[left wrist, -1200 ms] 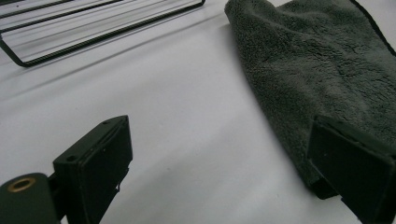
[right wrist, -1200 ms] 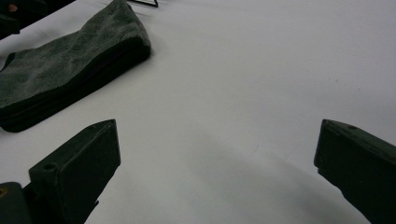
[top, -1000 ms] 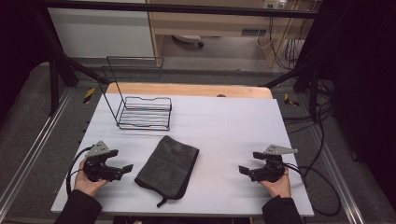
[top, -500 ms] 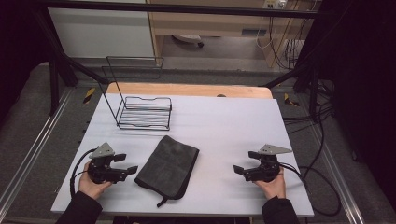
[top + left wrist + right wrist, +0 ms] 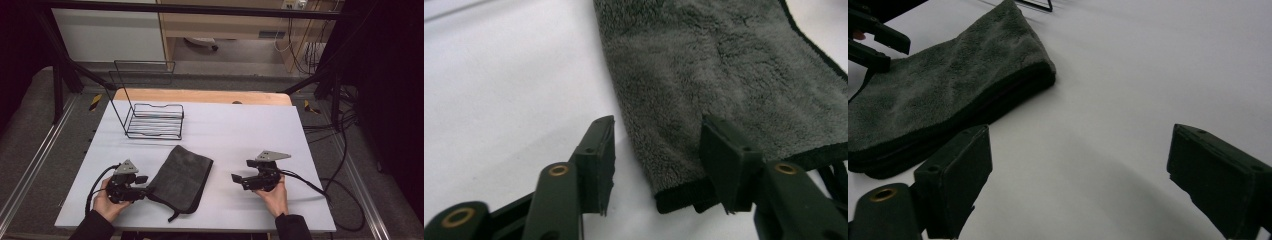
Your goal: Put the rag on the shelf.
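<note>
Nearest the person, the left gripper (image 5: 141, 184) has slid in from the left side of the table to the near left corner of the gray towel (image 5: 182, 176). A second ago it sat apart from the towel. Its jaws have just been closing, and the towel's dark corner hem now lies between them. In the left gripper view one pad (image 5: 729, 165) seems to touch the cloth, but the other jaw is still on bare table, so nothing is pinched yet. My guess is that the corner is about to be grabbed.

The right gripper (image 5: 240, 179) has also come closer to the towel. Its jaws have just closed a little but stand wide apart with only white table (image 5: 260, 130) between them.

The folded towel lies flat in the middle. Farther back stands a black wire rack (image 5: 152, 120).

There is no writing or label to read.
</note>
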Available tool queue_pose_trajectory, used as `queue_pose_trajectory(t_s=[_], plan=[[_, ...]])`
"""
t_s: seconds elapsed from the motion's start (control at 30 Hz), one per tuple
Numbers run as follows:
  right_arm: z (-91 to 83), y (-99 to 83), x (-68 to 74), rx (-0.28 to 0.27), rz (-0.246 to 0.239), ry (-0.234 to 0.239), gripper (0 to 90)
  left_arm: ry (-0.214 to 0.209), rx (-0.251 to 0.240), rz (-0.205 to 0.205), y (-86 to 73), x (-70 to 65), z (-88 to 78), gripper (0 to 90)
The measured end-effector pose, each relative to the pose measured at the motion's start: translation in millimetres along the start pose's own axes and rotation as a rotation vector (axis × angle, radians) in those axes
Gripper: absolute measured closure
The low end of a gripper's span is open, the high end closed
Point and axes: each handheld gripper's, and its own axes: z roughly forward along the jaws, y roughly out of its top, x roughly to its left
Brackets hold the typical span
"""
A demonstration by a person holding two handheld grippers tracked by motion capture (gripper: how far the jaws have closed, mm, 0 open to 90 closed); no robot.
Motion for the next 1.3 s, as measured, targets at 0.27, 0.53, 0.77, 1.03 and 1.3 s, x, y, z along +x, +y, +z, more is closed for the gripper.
queue_pose_trajectory(t_s=[0.27, 0.53, 0.77, 1.03, 1.3], plan=[[29.2, 17.1, 19.6, 0.0, -0.04, -0.007, 26.8, -0.022, 0.02, -0.03, -2.4, -2.0, 4.8, 60.1], [68.9, 30.7, 34.8, 0.022, -0.048, -0.01, 44.0, -0.032, 0.027, -0.047, -2.8, -4.3, 6.6, 67.1], [92.2, 32.1, 34.9, 0.062, -0.016, -0.07, 60.9, -0.044, 0.038, -0.065, -1.8, -4.9, 6.6, 72.0], [93.9, 34.2, 32.0, 0.075, 0.013, -0.059, 77.0, -0.035, 0.043, -0.063, -0.4, -7.8, 5.8, 78.5], [97.0, 42.8, 25.1, 0.073, 0.016, -0.047, 81.5, -0.042, 0.029, -0.062, 1.4, -15.7, 4.0, 80.7]])
